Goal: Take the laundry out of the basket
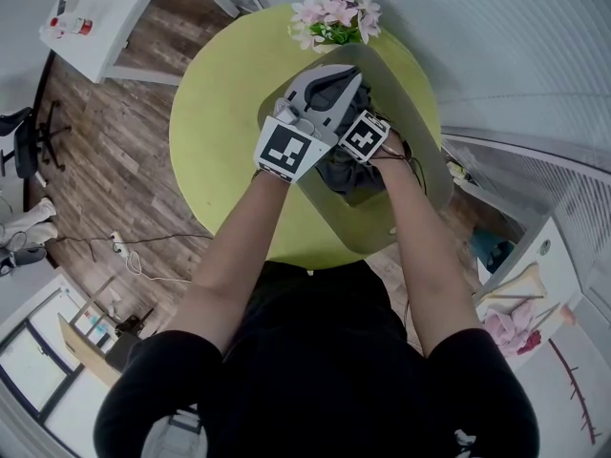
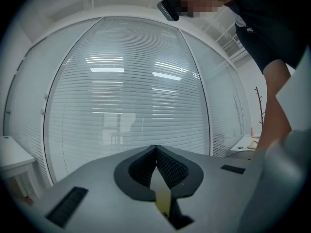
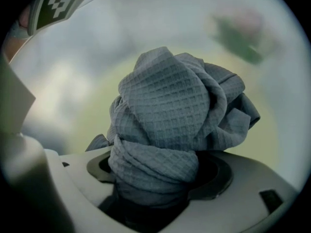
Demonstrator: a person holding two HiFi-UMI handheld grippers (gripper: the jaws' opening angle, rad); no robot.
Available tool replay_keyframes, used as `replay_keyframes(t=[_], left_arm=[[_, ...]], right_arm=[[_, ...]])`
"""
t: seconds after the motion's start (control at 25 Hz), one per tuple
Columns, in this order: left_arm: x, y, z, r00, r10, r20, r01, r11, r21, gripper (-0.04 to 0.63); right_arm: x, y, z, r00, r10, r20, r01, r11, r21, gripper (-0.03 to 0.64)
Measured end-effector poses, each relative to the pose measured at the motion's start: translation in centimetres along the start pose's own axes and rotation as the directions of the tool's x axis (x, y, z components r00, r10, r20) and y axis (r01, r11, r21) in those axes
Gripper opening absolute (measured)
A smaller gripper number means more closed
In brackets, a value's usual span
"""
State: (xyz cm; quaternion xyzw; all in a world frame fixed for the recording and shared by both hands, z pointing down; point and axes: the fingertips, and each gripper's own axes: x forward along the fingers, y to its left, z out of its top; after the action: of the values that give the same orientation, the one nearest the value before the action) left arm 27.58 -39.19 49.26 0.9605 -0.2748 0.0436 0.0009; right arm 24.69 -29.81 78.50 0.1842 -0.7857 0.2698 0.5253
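Two grippers in all: left gripper (image 2: 156, 164), right gripper (image 3: 153, 188). One grey cloth (image 3: 170, 110), one basket (image 1: 425, 151), one round table (image 1: 229, 113). One flower bunch (image 1: 334, 17), one office chair (image 1: 29, 136).

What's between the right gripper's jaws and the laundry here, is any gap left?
No gap. The right gripper view shows the right gripper clamped directly on the grey waffle cloth, which bunches up beyond the jaws. Nothing else sits between them.

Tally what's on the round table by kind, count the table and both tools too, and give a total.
Tools: 2, left tool and right tool
Grey cloth: 1
Basket: 1
Flower bunch: 1
Round table: 1
Total: 6
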Motion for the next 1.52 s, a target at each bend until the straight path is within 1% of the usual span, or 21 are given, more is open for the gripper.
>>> replay_keyframes(t=[0.08, 0.16, 0.28, 0.36, 0.48, 0.72, 0.84, 0.96, 1.24, 1.36, 1.52], left_arm=[[-0.1, 0.1, 0.4, 1.0, 0.013, 0.003, -0.013, 1.0, 0.007, 0.009], [-0.3, 0.1, 0.9, 1.0, 0.02, -0.005, -0.02, 0.999, 0.025, 0.009], [-0.6, -0.1, 1.9, 1.0, 0.024, 0.001, -0.024, 0.999, 0.024, 0.009], [-1.0, -0.1, 2.7, 1.0, 0.028, 0.011, -0.028, 0.999, 0.019, 0.009], [-1.7, -0.5, 3.9, 1.0, 0.027, 0.016, -0.028, 0.999, 0.031, 0.009], [-3.4, -0.7, 6.4, 0.998, 0.055, 0.015, -0.056, 0.997, 0.061, 0.009], [-4.8, -0.7, 7.3, 0.997, 0.071, 0.014, -0.072, 0.994, 0.076, 0.009], [-6.3, -0.6, 7.7, 0.996, 0.083, 0.015, -0.084, 0.994, 0.074, 0.009], [-10.8, -0.8, 8.3, 0.997, 0.073, 0.023, -0.075, 0.995, 0.069, 0.009], [-12.4, -1.0, 9.3, 0.998, 0.059, 0.034, -0.061, 0.996, 0.062, 0.009], [-14.1, -0.8, 11.0, 0.998, 0.049, 0.051, -0.052, 0.996, 0.074, 0.009]], right_arm=[[-0.5, -0.3, 0.0, 1.0, -0.017, 0.003, 0.017, 1.0, 0.013, 0.406], [-1.1, -0.1, 0.2, 1.0, -0.01, 0.009, 0.01, 1.0, 0.022, 0.377], [-2.6, 0.3, 0.6, 1.0, -0.007, 0.017, 0.007, 1.0, 0.017, 0.362], [-4.0, 0.6, 1.0, 1.0, -0.017, 0.021, 0.017, 1.0, 0.01, 0.359], [-6.3, 1.2, 1.0, 0.999, -0.041, 0.006, 0.041, 0.999, -0.001, 0.359], [-10.8, 3.0, 2.0, 0.998, -0.051, 0.033, 0.053, 0.997, -0.05, 0.359], [-12.8, 3.8, 2.3, 0.995, -0.084, 0.048, 0.087, 0.994, -0.064, 0.359], [-14.3, 4.6, 2.7, 0.992, -0.111, 0.059, 0.115, 0.991, -0.07, 0.359], [-17.7, 7.5, 3.9, 0.987, -0.148, 0.056, 0.151, 0.987, -0.054, 0.359], [-19.6, 8.6, 4.6, 0.982, -0.181, 0.052, 0.183, 0.982, -0.041, 0.359], [-22.1, 10.0, 5.5, 0.976, -0.212, 0.048, 0.214, 0.976, -0.039, 0.359]])
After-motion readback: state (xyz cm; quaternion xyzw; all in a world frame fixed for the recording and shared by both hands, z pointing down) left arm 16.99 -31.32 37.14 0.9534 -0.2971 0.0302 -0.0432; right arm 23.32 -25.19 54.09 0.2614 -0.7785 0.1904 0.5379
